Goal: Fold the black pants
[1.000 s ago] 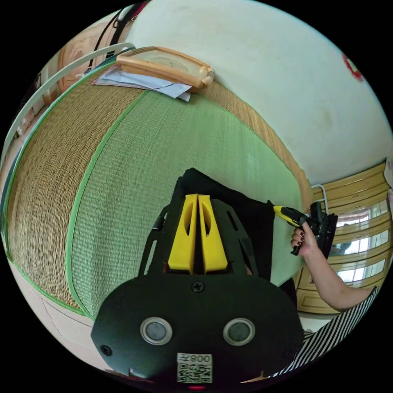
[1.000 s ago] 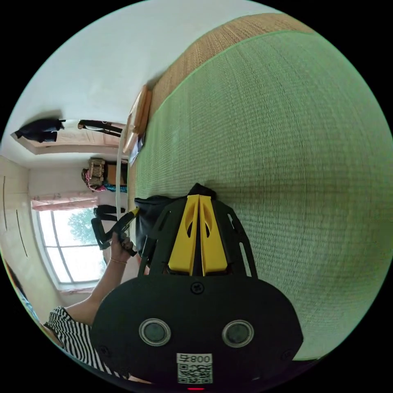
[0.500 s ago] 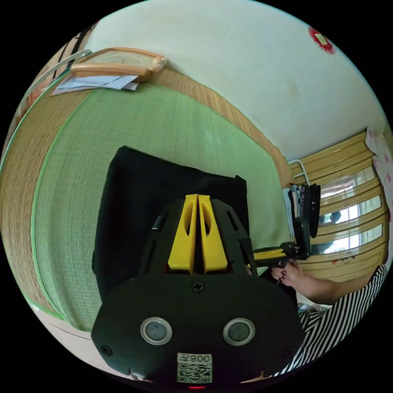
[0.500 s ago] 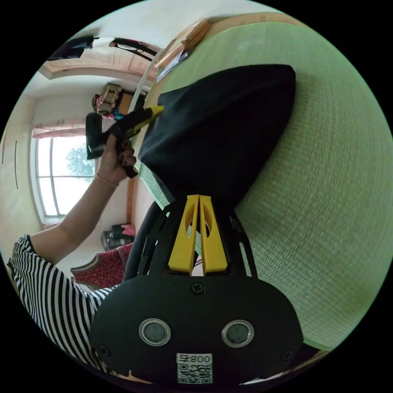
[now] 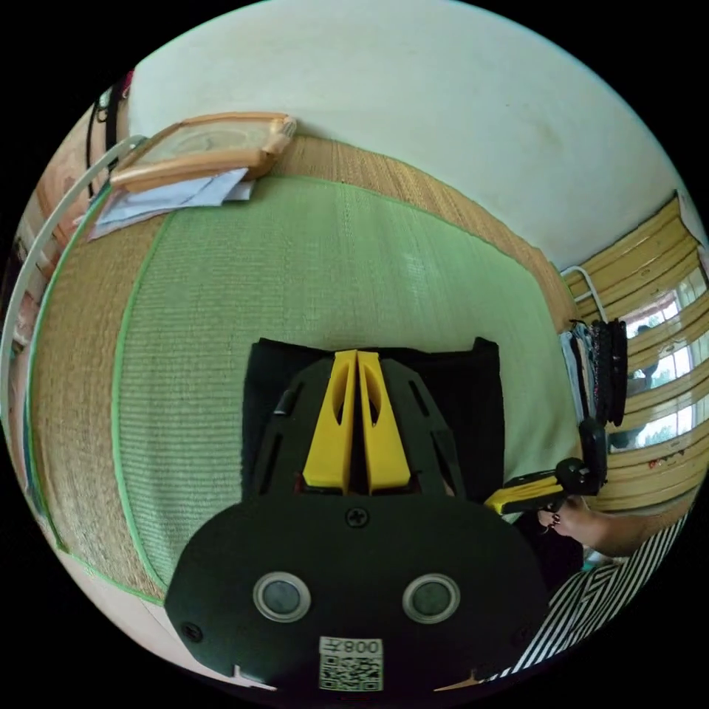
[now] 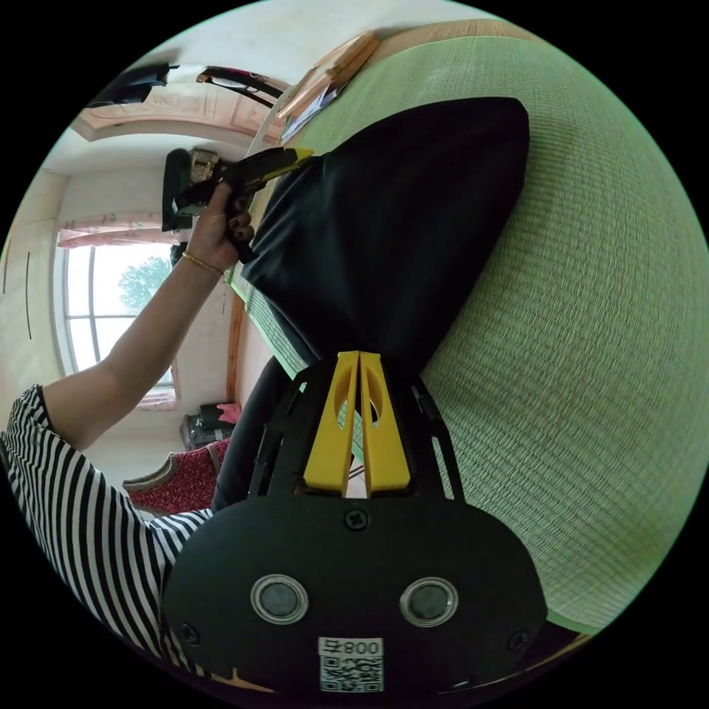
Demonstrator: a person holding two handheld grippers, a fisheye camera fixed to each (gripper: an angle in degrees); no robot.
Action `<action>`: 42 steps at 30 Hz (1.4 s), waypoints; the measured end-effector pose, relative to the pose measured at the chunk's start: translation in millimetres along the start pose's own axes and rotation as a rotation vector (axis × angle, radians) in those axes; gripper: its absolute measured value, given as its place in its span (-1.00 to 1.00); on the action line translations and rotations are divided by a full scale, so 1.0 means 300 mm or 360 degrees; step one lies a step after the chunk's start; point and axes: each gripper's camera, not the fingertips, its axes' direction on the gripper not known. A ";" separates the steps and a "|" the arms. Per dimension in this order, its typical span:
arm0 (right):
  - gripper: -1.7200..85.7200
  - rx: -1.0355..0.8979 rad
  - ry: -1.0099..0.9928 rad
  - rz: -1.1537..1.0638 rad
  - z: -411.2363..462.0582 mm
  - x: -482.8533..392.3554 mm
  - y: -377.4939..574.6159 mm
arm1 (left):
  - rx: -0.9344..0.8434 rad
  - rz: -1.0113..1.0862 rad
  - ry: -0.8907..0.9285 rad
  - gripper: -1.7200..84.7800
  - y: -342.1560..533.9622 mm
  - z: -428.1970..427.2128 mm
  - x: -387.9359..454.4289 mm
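Now we see the black pants (image 5: 458, 399) lying folded into a dark block on the green woven mat (image 5: 295, 273), with their near edge hanging toward the person. In the right gripper view the pants (image 6: 399, 221) spread wide across the mat (image 6: 591, 332) and narrow to a point at the right tongs (image 6: 358, 358). Those tongs have their yellow jaws pressed together, and the cloth runs right up to their tips; we take them as clamped on the fabric there.

Further along the near edge, the left tongs (image 6: 299, 155) show in the right gripper view with their yellow tips at a corner of the pants, held in the person's hand (image 6: 221, 229). In the left gripper view the left tongs (image 5: 358, 358) have their jaws drawn together over the pants, though we cannot tell there whether cloth sits between them. The right tongs (image 5: 498, 507) appear low at the right of that view, at the side edge of the pants.

Around the green mat runs a tan straw mat (image 5: 74, 354). At its far end a wooden framed picture (image 5: 199, 148) rests on some papers (image 5: 177, 199) beside the pale wall (image 5: 413, 111). A striped sleeve (image 6: 81, 509) and a window (image 6: 103, 310) show behind.
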 end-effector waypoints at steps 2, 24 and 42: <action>-0.96 0.0005 -0.0001 -0.0001 0.001 -0.016 0.001 | -0.0020 -0.0087 -0.0140 -0.96 0.012 0.013 -0.065; -0.96 0.0094 -0.0070 0.0098 -0.076 -0.132 0.138 | -0.0008 -0.0216 0.0186 -0.96 0.486 -0.014 -0.105; -0.91 0.0146 -0.0382 0.0357 -0.261 0.155 0.399 | -0.0429 -0.0501 0.1104 -0.79 0.789 0.417 0.031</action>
